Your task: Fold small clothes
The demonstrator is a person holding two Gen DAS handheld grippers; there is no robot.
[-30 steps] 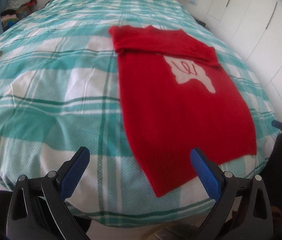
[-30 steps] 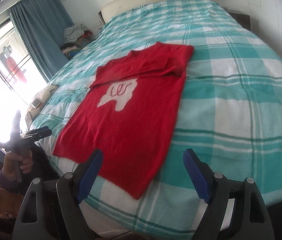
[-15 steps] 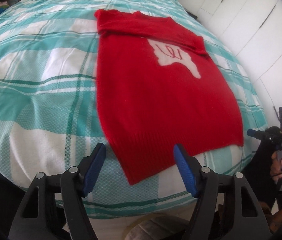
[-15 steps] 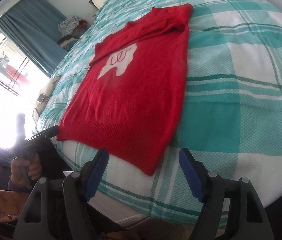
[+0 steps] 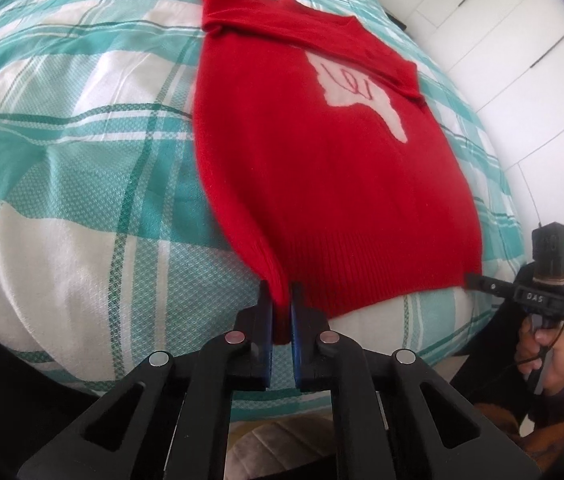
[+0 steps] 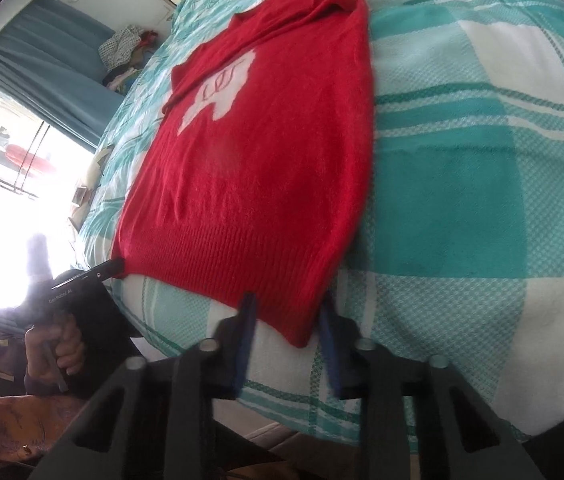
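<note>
Both grippers at the sweater hem

Left gripper (image 5: 280,312) pinches the red sweater (image 5: 321,152)'s corner at lower centre; right gripper (image 6: 287,320), half-open, straddles the other corner, ready to lift for folding.

One red sweater (image 5: 321,168), one checked bedspread (image 5: 82,160), two grippers: left gripper (image 5: 280,316), right gripper (image 6: 287,320)

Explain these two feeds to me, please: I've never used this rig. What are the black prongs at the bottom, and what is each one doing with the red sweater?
Each picture comes from a fisheye camera on a hand-held two-finger gripper, looking forward along its fingers. The black prongs are those fingers.

A red sweater lies flat on a teal checked bedspread, its sleeves folded across the top.

In the left wrist view, the left gripper is shut on the sweater's near left hem corner.

In the right wrist view, the right gripper straddles the near right hem corner with its jaws still apart, not yet gripping.

Each view also shows the person's other hand holding the other gripper.
</note>
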